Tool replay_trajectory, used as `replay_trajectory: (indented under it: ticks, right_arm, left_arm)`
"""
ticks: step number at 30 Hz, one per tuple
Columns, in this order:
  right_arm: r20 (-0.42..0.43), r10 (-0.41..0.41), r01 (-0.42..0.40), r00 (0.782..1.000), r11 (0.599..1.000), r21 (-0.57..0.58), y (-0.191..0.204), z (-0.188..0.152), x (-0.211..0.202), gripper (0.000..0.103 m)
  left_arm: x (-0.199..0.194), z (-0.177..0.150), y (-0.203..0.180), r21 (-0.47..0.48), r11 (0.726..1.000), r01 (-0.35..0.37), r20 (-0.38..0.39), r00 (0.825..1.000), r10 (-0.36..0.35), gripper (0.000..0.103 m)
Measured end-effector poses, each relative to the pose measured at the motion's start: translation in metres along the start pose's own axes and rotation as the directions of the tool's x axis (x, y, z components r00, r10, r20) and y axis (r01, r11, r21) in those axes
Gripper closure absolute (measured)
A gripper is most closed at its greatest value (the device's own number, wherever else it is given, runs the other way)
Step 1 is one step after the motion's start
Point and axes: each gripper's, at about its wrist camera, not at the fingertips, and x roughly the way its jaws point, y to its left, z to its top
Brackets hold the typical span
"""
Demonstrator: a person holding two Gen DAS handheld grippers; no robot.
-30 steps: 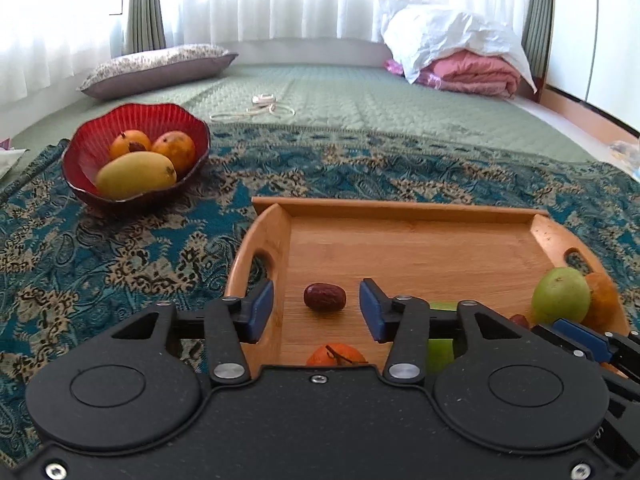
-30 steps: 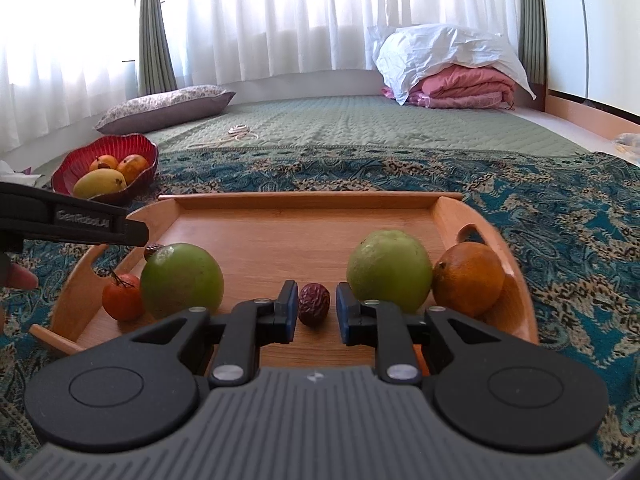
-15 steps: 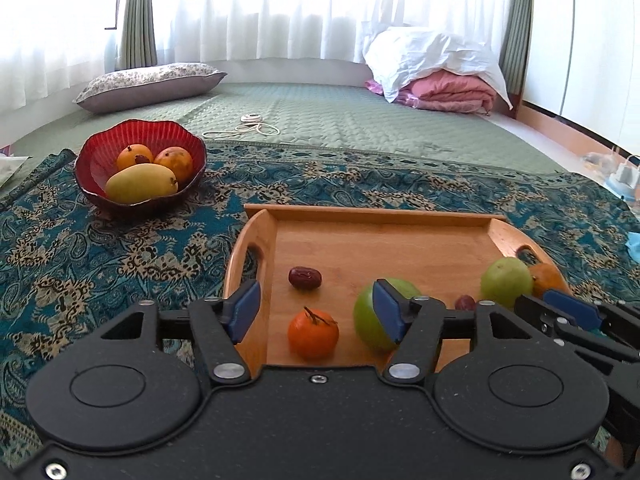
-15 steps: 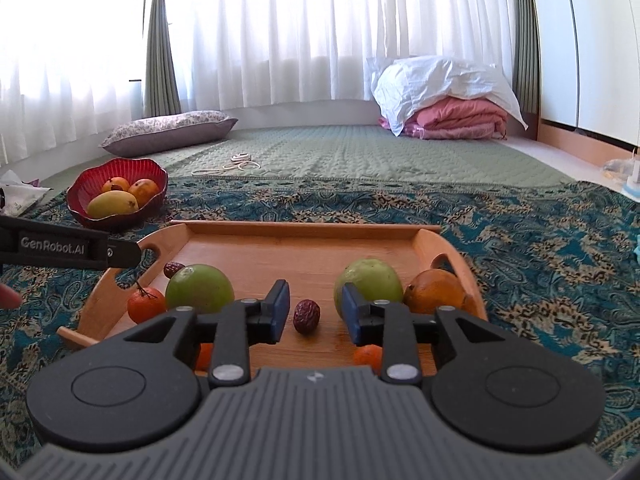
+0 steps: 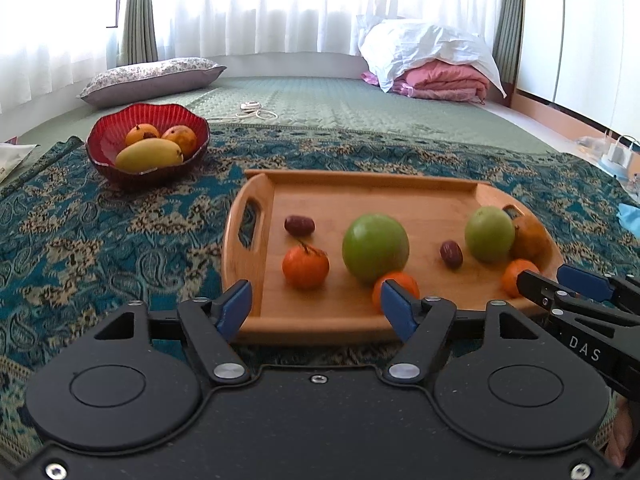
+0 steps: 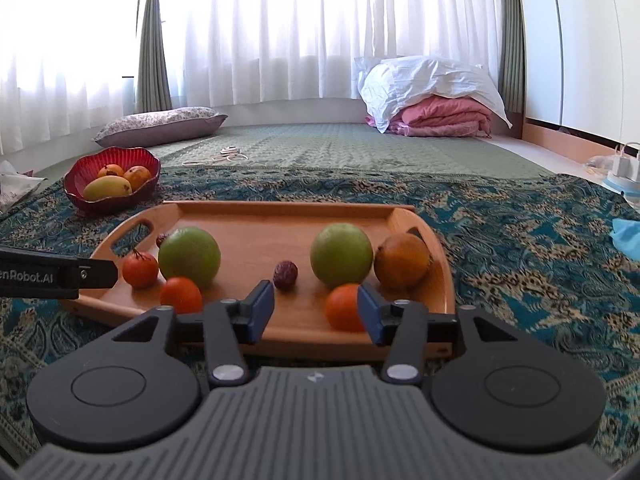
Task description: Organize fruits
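With both tongs, left (image 5: 316, 310) and right (image 6: 316, 312), opening and empty, risk of nudging round fruit off the tray (image 5: 360, 184).

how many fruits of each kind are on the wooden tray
On the wooden tray:
green round fruits: 2
small orange fruits: 3
dark red dates: 2
brownish-orange fruit: 1
Total: 8

You are facing a tan wooden tray (image 5: 256, 196) on a teal paisley cloth (image 5: 100, 240); far left, a red bowl (image 5: 104, 144).
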Motion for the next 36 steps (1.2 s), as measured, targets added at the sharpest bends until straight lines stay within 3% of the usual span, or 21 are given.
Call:
replay_trajectory:
  ticks: [14,36]
  right_arm:
    - [-0.034,-0.031,0.032,0.999,0.999,0.012,-0.008,-0.025,-0.004,0.026]
    - [-0.122,-0.079,0.080,0.989,0.997,0.009,-0.012,-0.043,0.020,0.013]
  left_arm:
    - [0.008,-0.035,-0.004,-0.003,0.999,-0.042,-0.055,0.998,0.042,0.024]
    - [0.036,-0.052,-0.001,0.001,0.995,-0.101,-0.097,0.990,0.101,0.004]
